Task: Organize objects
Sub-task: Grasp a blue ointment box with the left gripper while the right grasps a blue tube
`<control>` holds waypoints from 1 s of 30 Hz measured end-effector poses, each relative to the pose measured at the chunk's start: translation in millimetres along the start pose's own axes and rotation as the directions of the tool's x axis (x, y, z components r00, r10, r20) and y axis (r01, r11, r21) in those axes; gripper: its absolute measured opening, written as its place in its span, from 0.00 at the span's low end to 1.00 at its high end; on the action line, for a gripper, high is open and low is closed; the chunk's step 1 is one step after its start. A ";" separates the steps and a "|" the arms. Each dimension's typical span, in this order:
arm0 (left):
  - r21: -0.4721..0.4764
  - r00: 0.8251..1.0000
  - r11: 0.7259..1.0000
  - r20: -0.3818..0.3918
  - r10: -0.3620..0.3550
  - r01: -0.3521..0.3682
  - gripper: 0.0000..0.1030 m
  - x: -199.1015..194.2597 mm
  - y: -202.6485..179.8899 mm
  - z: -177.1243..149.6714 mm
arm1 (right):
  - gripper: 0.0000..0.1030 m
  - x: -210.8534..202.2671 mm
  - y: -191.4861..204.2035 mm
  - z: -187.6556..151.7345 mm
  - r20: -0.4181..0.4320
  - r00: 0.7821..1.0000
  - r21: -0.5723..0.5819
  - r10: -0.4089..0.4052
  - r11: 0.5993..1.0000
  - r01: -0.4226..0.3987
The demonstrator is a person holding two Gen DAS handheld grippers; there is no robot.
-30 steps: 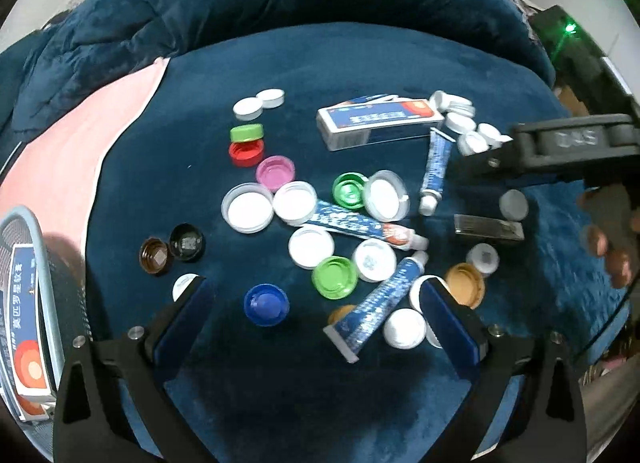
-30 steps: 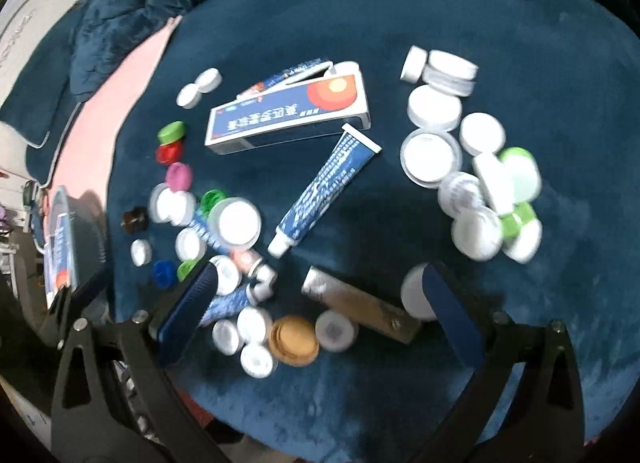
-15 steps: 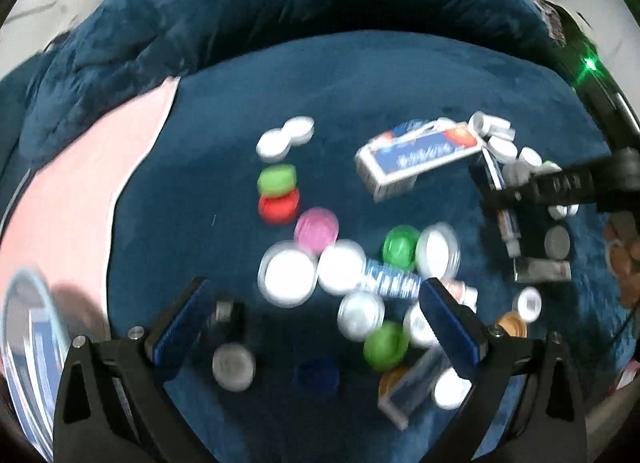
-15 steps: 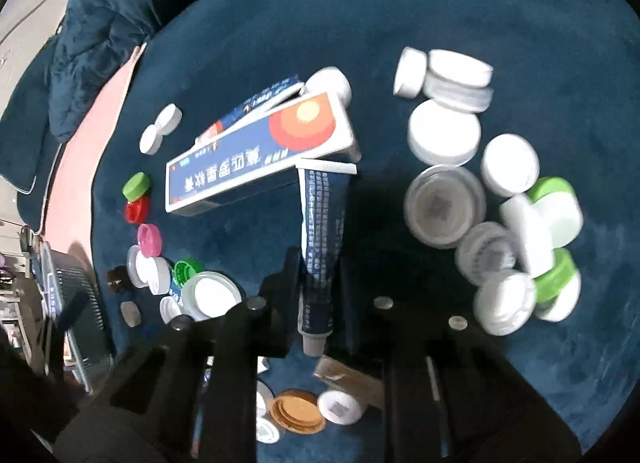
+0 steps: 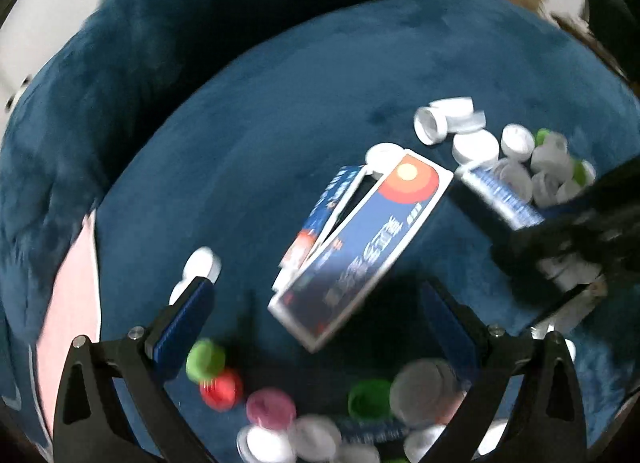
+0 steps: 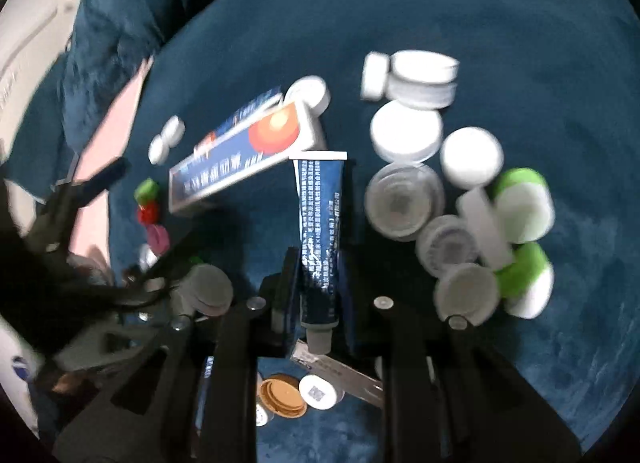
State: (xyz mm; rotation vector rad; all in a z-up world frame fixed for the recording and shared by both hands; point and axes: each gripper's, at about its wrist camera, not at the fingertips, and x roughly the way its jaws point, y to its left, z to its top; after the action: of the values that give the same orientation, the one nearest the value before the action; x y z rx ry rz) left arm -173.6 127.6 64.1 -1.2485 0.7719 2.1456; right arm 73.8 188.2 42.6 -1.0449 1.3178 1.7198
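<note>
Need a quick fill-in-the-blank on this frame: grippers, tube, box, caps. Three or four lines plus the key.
1. The right gripper is shut on a blue ____.
2. The left gripper has its jaws ____, with the near end of the long box between them, not touched.
3. The big round spot on the box is ____.
4. The cap just above the red cap in the right wrist view is ____.

Missing words: tube; open; red-orange; green
</note>
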 end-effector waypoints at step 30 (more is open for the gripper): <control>-0.303 0.977 0.929 0.086 -0.193 0.210 0.37 -8.8 -0.2 -9.2 | 0.20 -0.4 3.7 -6.6 -0.002 1.000 -0.015 0.014 1.000 -0.014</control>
State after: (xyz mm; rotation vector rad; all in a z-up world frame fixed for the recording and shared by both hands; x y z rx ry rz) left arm -164.3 119.9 68.1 -1.3516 0.2708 2.1751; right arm 71.7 180.9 43.4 -1.0482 1.3178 1.7422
